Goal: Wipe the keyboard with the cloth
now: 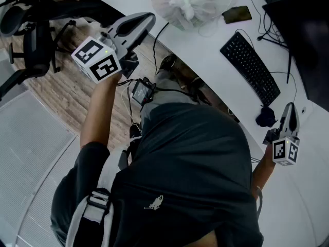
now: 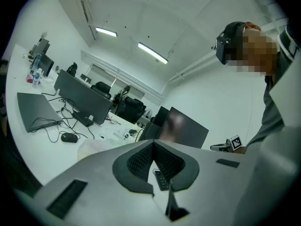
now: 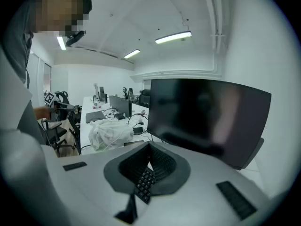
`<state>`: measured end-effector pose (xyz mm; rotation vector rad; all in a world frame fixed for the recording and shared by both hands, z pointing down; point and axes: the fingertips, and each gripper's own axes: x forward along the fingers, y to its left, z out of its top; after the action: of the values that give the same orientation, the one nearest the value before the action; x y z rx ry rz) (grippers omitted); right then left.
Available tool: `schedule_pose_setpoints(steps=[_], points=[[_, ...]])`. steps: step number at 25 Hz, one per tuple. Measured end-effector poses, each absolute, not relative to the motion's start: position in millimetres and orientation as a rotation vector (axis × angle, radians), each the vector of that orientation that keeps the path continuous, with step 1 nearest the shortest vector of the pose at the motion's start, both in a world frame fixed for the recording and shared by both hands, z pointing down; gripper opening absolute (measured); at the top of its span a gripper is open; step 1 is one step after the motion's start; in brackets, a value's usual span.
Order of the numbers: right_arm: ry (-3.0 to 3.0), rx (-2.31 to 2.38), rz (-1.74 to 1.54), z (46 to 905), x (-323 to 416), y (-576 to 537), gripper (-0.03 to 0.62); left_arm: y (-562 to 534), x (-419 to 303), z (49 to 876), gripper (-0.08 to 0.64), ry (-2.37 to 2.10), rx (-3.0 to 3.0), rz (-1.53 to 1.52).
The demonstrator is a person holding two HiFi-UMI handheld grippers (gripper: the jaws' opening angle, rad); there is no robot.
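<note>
A black keyboard (image 1: 250, 67) lies slanted on the white desk (image 1: 205, 50); it also shows through the gap under the jaws in the left gripper view (image 2: 161, 180) and in the right gripper view (image 3: 145, 182). A small dark cloth (image 1: 266, 117) sits crumpled on the desk just off the keyboard's near end. My right gripper (image 1: 290, 107) (image 3: 149, 147) hovers right beside the cloth, shut, with nothing between its jaws. My left gripper (image 1: 146, 18) (image 2: 152, 144) is raised over the floor at the desk's edge, far left of the keyboard, shut and empty.
A white plastic bag (image 1: 190, 1) and a phone (image 1: 237, 14) lie on the desk beyond the keyboard. A dark monitor (image 3: 207, 117) stands behind it, with cables (image 1: 280, 40) alongside. An office chair (image 1: 25, 30) stands on the wooden floor to the left.
</note>
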<state>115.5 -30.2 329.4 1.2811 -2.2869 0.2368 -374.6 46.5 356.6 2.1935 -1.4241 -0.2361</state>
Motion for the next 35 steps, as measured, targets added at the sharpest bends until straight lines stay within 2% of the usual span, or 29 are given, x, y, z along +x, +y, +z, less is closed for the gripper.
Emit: schedule_pose_setpoints(steps=[6,13,19,20,21,22,23,25,28,32,34,35], points=[[-2.283,1.305,0.245,328.0,118.1,-30.2,0.009,32.5,-356.2,339.6,0.005,-1.368,2.247,-0.248],[-2.357,1.421,0.279,321.7,140.1,-23.5,0.009,24.4,-299.1,300.4,0.005,-1.230,2.365,-0.239],[-2.223,1.622,0.351,333.5,240.1,-24.0,0.014,3.0,-210.4,270.3,0.005,-1.058,2.485,-0.144],[-2.182,1.633,0.393,348.3,255.3,-20.5,0.024,0.6,-193.7,266.9,0.005,-1.021,2.504,-0.122],[-2.134,1.623,0.448,369.6,267.9,-16.2,0.077,-0.2,-177.1,264.3,0.005,-0.987,2.520,-0.101],[-2.077,1.593,0.515,397.0,279.3,-11.3,0.170,0.0,-160.8,262.4,0.005,-0.955,2.532,-0.082],[-2.010,1.552,0.585,428.2,290.3,-5.9,0.206,0.7,-144.6,261.2,0.005,-0.926,2.538,-0.066],[-1.864,1.470,0.683,492.0,315.0,4.9,0.238,3.3,-112.8,260.5,0.005,-0.873,2.539,-0.039],[-1.643,1.400,0.760,577.3,359.1,24.5,0.245,8.7,-70.5,260.7,0.005,-0.816,2.542,0.009],[-1.625,1.466,0.816,629.9,392.1,36.9,0.234,15.5,-34.0,263.2,0.005,-0.805,2.550,0.069],[-1.684,1.488,0.866,622.1,395.7,35.5,0.082,18.7,-22.8,264.9,0.005,-0.815,2.541,0.084],[-1.716,1.497,0.885,609.1,394.2,30.1,0.063,19.2,-18.6,264.4,0.005,-0.821,2.538,0.090]])
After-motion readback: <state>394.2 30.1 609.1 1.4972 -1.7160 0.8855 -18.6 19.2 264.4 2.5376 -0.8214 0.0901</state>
